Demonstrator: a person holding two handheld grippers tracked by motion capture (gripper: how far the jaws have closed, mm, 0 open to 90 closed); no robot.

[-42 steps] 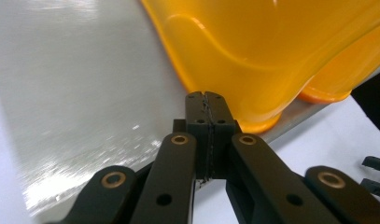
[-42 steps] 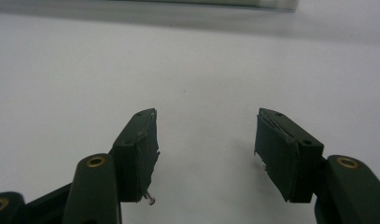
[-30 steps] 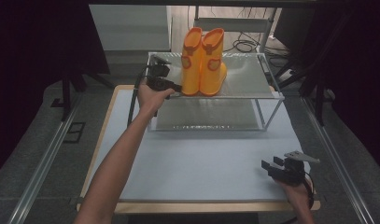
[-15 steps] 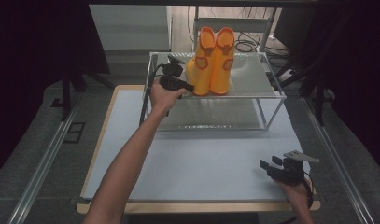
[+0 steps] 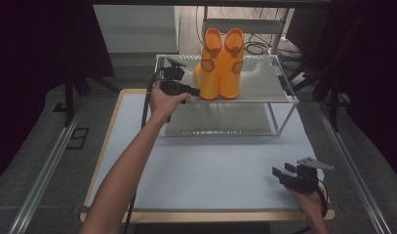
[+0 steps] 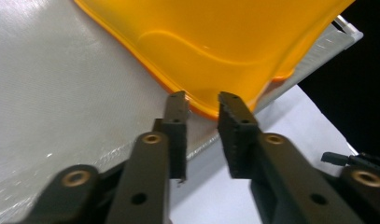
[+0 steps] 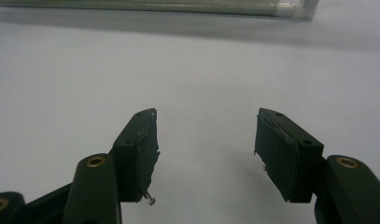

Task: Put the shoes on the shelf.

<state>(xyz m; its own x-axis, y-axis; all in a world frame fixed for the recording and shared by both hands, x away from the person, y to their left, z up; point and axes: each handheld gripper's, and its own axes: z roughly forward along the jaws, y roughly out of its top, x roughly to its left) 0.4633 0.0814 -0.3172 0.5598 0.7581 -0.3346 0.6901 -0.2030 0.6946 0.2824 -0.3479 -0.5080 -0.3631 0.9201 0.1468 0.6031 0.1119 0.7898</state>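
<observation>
- Pair of orange rubber boots [image 5: 219, 66] upright on the raised metal rack [image 5: 264, 80], toward its back.
- Left gripper [image 5: 192, 92] at the left boot's sole edge [image 6: 197, 105]; jaws just eased apart, a gap showing, nothing clamped.
- Right gripper [image 5: 283, 173] low over the white tabletop [image 5: 210, 165], jaws wide apart, empty.

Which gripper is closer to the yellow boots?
The left. The left gripper is right at the toe of the yellow boots on the shelf, its jaws just opening. The right gripper sits far away, low on the table.
</observation>
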